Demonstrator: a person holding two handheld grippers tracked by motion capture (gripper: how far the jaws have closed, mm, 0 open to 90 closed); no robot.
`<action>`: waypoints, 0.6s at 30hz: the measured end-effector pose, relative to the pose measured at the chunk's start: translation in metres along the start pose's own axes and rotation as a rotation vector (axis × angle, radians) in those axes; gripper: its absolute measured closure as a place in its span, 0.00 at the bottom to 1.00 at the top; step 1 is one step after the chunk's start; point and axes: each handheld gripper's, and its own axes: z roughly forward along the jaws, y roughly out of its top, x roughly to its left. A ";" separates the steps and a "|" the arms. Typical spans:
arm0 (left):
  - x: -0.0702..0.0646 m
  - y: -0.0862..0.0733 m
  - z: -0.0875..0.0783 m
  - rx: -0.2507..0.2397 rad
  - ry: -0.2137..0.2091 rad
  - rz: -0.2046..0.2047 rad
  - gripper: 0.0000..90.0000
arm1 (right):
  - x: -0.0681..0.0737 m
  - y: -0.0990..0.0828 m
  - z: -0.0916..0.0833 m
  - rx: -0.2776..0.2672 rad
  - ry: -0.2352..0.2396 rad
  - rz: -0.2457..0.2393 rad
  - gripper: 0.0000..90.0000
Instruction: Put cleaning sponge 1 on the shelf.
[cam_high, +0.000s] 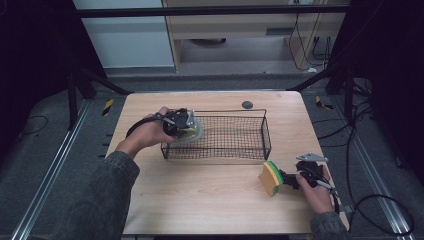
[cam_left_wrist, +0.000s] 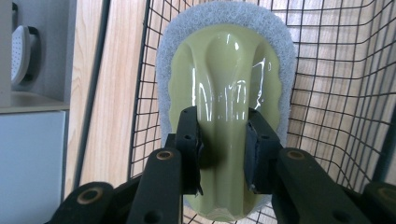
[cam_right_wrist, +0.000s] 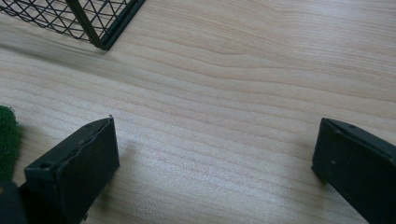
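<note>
Pale-green plastic-handled scrub pad is being clamped by left gripper at black wire basket. Right gripper is being held released, beside yellow-green sponge.

Glossy plastic scrubber handle (fuzzy pad), black wire basket, matt wood table.

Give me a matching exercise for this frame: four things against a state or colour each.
1. scrub brush
2. sponge
3. wire basket
4. right gripper

A. jaws apart, nothing between them
B. clamped by the left gripper
C. black mesh
D. yellow and green, resting on the table

Pairs: 1-B, 2-D, 3-C, 4-A
</note>
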 end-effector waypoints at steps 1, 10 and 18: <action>0.000 0.000 0.001 -0.001 0.001 0.003 0.78 | 0.000 0.000 0.000 0.000 0.000 -0.002 0.01; -0.005 -0.004 0.014 0.007 -0.025 -0.008 0.78 | 0.000 0.000 0.000 0.000 0.001 -0.002 0.01; -0.005 -0.005 0.021 0.021 -0.046 -0.015 0.78 | 0.000 0.000 0.000 0.000 0.001 -0.002 0.01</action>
